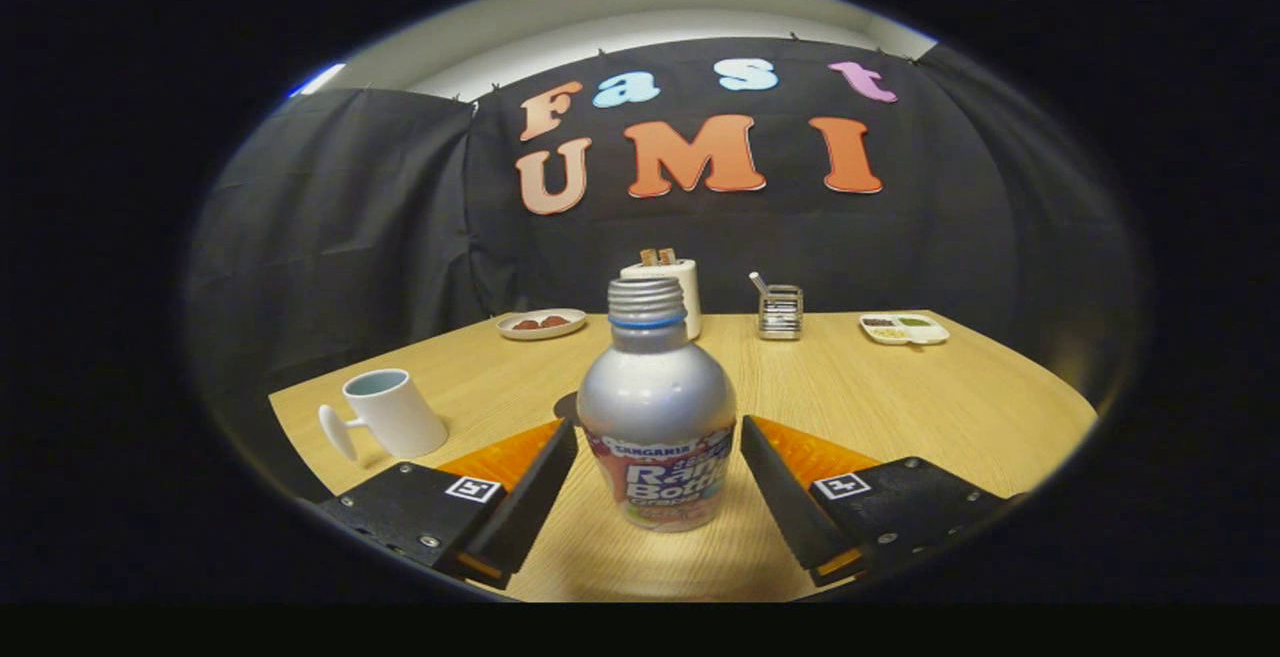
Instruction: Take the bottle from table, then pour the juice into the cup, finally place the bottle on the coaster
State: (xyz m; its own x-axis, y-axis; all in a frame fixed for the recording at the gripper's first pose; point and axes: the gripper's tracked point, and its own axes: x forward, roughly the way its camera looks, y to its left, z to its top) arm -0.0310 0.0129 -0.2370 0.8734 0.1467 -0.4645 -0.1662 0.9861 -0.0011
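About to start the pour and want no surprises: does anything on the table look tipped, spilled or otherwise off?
Nothing stands out. The bottle stands upright on the table, capped, between the open gripper's fingers, which do not visibly press it. The cup beside it only seems to lean, likely from the fisheye lens. No spill shows.

A printed label wraps the bottle, standing between the claw's spread fingers.

Far table edge: plate with red pieces, white toaster, wire holder, divided condiment dish.
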